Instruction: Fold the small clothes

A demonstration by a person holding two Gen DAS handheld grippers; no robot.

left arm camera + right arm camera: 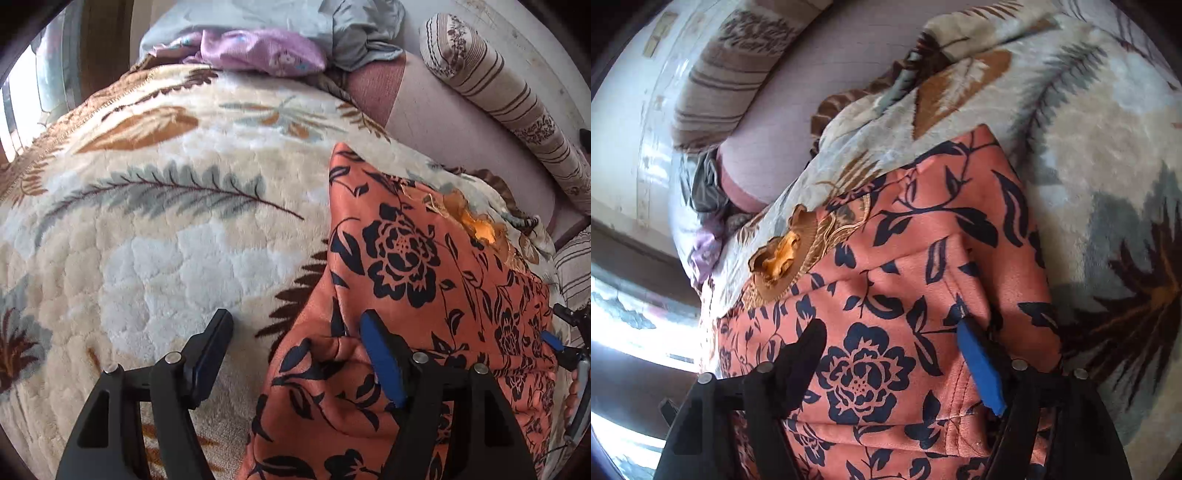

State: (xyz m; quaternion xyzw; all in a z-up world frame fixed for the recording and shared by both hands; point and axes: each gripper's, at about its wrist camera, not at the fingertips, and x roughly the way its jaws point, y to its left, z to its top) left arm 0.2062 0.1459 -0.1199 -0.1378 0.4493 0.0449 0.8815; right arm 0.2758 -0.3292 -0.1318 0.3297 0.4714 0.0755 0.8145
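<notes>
An orange garment with dark blue flowers [399,258] lies partly folded on a fleece blanket with a leaf pattern [166,221]. Its gold embroidered neckline [786,254] faces the far side. My left gripper [299,336] is open over the garment's left edge, with one finger [380,354] above the cloth and the other above the blanket. My right gripper [892,347] is open low over the garment [905,277], its pads clear of the cloth. It also shows at the right edge of the left wrist view as the right gripper [569,343].
A striped bolster pillow [498,92] lies along the wall on a pink sheet [443,122]. At the blanket's far end sit a lilac cloth [258,48] and grey-blue cloth [351,26]. A bright window [14,110] is at the left.
</notes>
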